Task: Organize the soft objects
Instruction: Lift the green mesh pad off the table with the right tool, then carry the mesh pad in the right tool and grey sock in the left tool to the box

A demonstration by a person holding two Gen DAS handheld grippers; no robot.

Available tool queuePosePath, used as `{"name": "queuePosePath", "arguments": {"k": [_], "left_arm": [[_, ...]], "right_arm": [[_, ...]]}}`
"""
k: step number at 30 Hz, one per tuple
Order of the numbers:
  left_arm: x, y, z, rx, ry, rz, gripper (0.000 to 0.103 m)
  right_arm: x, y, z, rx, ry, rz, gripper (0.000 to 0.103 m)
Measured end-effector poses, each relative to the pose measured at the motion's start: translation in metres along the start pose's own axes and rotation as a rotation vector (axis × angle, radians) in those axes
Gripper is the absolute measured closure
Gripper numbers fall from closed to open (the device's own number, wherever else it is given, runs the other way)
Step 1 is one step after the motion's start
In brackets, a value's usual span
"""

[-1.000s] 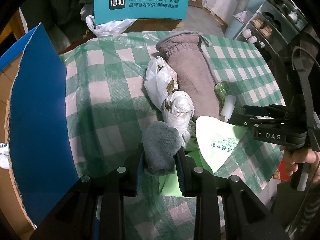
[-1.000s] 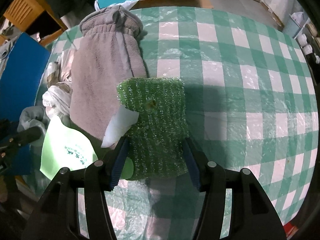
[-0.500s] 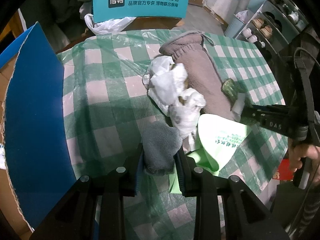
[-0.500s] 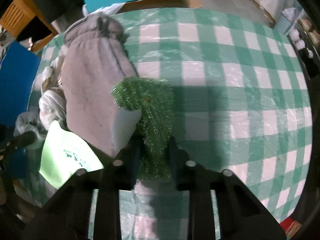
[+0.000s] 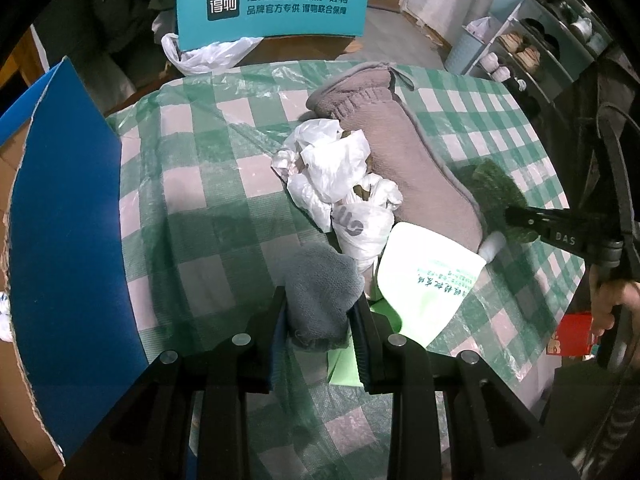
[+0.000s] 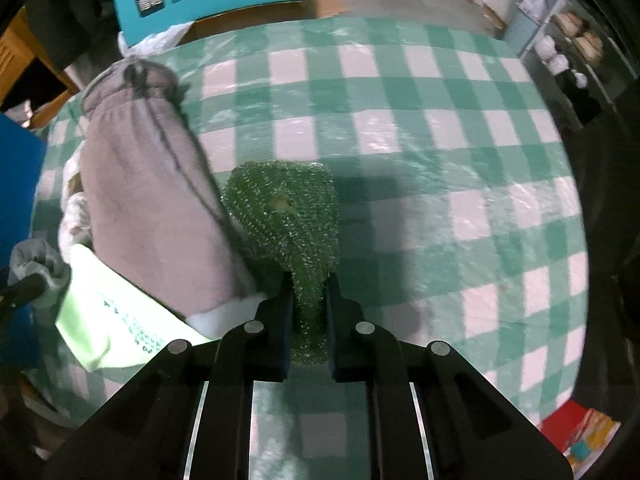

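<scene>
Both fingers loaded, soft items gathered on the bench.
Your left gripper point(image 5: 320, 312) pinches the grey cloth point(image 5: 320, 292) low over the bench point(image 6: 400, 128); your right gripper point(image 6: 308, 300) clamps narrow on the scourer point(image 6: 288, 216) beside the mitt point(image 6: 148, 184), likely to sort each separately.

**Clutter in the middle, open cloth to the right**

Bare green-checked plastic tablecloth point(image 6: 440, 152) lies right and far. A long grey fleece mitt point(image 6: 148, 200), crumpled white plastic bags point(image 5: 336, 184) and a pale green pouch point(image 5: 424, 276) crowd the middle; an upright blue board point(image 5: 68, 220) walls the left.
</scene>
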State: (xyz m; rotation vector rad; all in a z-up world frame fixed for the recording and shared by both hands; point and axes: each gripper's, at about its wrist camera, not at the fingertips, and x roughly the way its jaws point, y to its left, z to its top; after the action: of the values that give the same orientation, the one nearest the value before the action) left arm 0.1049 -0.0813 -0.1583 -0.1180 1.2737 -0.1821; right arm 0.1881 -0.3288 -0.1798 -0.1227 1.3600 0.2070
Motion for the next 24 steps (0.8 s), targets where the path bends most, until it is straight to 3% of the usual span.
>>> {"name": "queuePosePath", "arguments": {"k": [6,24], "left_arm": [[0.002,0.001,-0.001,-0.003,0.005,0.008,0.073],[-0.047,-0.003,-0.003,0.015,-0.094,0.031,0.076]], "right_arm": [[-0.004,-0.011,-0.006,0.017,-0.001,-0.025,0.093],[-0.062,0.003,-0.011,0.004,-0.133,0.065,0.093]]}}
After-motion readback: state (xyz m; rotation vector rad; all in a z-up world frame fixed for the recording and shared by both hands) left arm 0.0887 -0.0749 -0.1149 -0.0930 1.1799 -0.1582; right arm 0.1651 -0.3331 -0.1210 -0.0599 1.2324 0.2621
